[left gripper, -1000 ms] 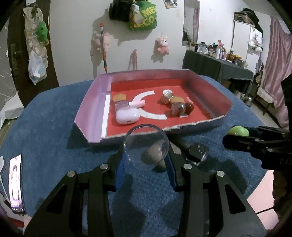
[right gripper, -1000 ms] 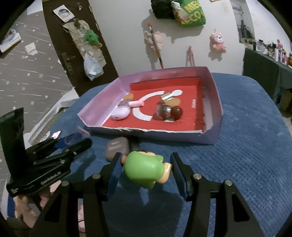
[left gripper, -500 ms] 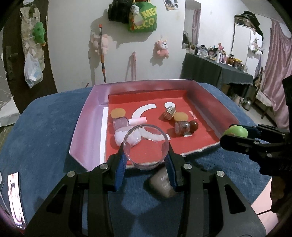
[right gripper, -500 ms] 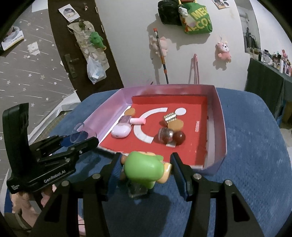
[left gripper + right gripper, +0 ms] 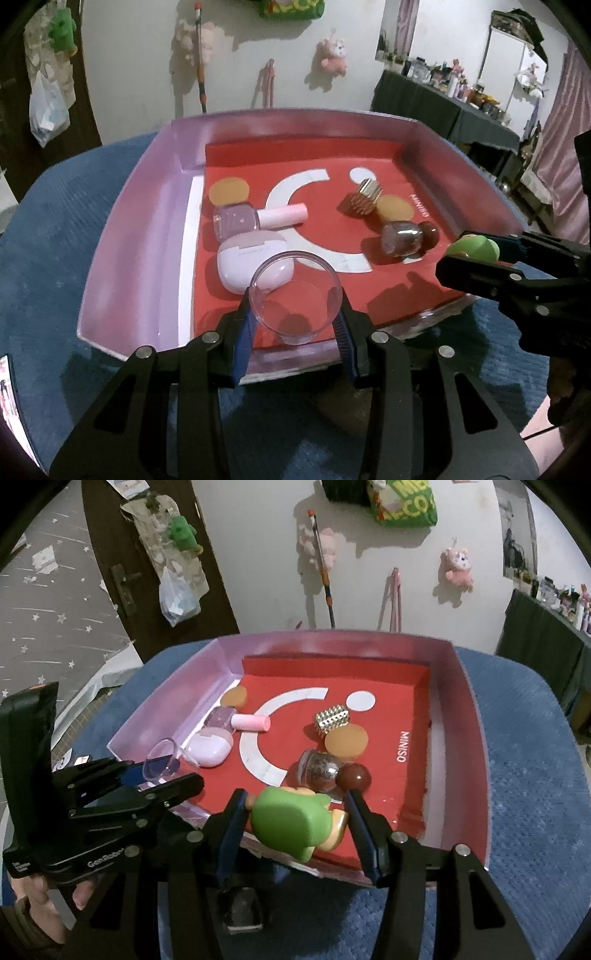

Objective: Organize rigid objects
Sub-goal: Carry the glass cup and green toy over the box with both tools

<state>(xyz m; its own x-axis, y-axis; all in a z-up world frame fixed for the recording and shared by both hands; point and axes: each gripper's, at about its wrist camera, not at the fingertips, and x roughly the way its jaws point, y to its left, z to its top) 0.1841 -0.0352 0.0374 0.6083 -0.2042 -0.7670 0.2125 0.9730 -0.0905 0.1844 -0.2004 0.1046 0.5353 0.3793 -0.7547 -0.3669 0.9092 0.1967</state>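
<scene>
My left gripper (image 5: 294, 325) is shut on a clear plastic cup (image 5: 293, 295) and holds it over the near edge of the pink-walled red tray (image 5: 122, 236). My right gripper (image 5: 295, 819) is shut on a green toy figure (image 5: 291, 821), held over the tray's near edge (image 5: 476, 775). In the left wrist view the right gripper (image 5: 465, 258) and green toy (image 5: 474, 248) show at the right. In the right wrist view the left gripper (image 5: 166, 771) and cup (image 5: 162, 762) show at the left.
The tray holds a pink earbud case (image 5: 251, 258), a nail polish bottle (image 5: 255, 218), two orange discs (image 5: 229, 191), a gold beaded cube (image 5: 365, 197), a small jar (image 5: 400, 238) and a brown ball (image 5: 353, 778). A grey object (image 5: 240, 910) lies on the blue cloth (image 5: 535, 812) below my right gripper.
Both grippers have moved forward with their objects, from above the blue cloth to over the tray's near edge. The grey object has dropped out of the left wrist view.
</scene>
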